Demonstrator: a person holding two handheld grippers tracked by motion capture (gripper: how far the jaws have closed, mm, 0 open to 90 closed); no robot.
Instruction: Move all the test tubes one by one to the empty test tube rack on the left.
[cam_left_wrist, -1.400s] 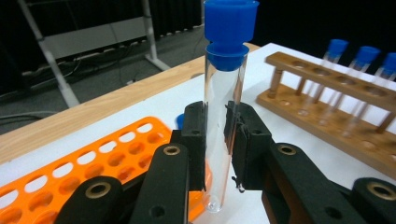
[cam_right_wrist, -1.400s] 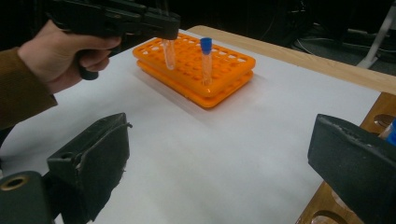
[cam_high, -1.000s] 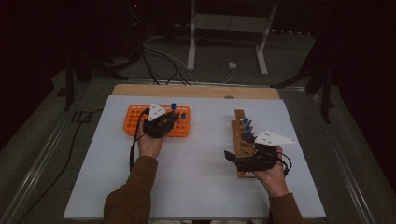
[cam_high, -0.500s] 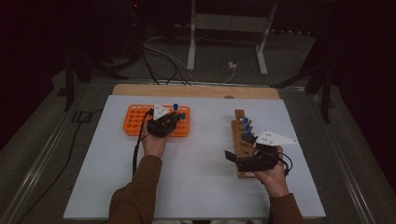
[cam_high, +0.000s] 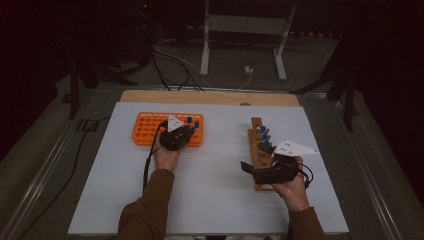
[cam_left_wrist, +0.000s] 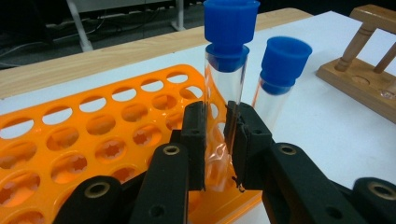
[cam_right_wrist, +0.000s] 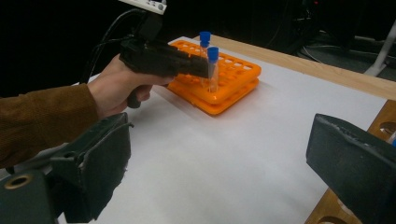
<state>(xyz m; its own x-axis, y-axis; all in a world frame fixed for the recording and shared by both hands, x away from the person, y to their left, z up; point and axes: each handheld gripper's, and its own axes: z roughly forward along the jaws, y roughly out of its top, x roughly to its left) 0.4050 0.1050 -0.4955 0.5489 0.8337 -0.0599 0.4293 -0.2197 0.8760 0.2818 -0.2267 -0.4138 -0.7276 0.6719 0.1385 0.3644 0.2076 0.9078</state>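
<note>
- Test tube (cam_left_wrist: 223, 93), clear with a blue cap, stands upright in the orange rack (cam_left_wrist: 93, 140), pinched at mid-height by the left gripper (cam_left_wrist: 215, 140); jaws pressed on the glass from both sides.
- Tube sits in a hole near the rack's right end; in the high view the rack (cam_high: 145, 127) lies at 10 o'clock on the white counter (cam_high: 215, 200).
- Second blue-capped tube (cam_left_wrist: 280, 79) stands upright just beside the held one, at its 3 o'clock in the left gripper view; not touched by the jaws.
- Left hand (cam_high: 165, 157) comes in from 6 o'clock, gripper (cam_high: 176, 136) over the rack's near edge.
- Right gripper (cam_high: 260, 172) rests by the wooden rack (cam_high: 256, 150) at 3 o'clock on the counter; its jaws stand spread wide with nothing between them.
- Wooden rack carries several blue-capped tubes (cam_high: 263, 136) at its far end.
</note>
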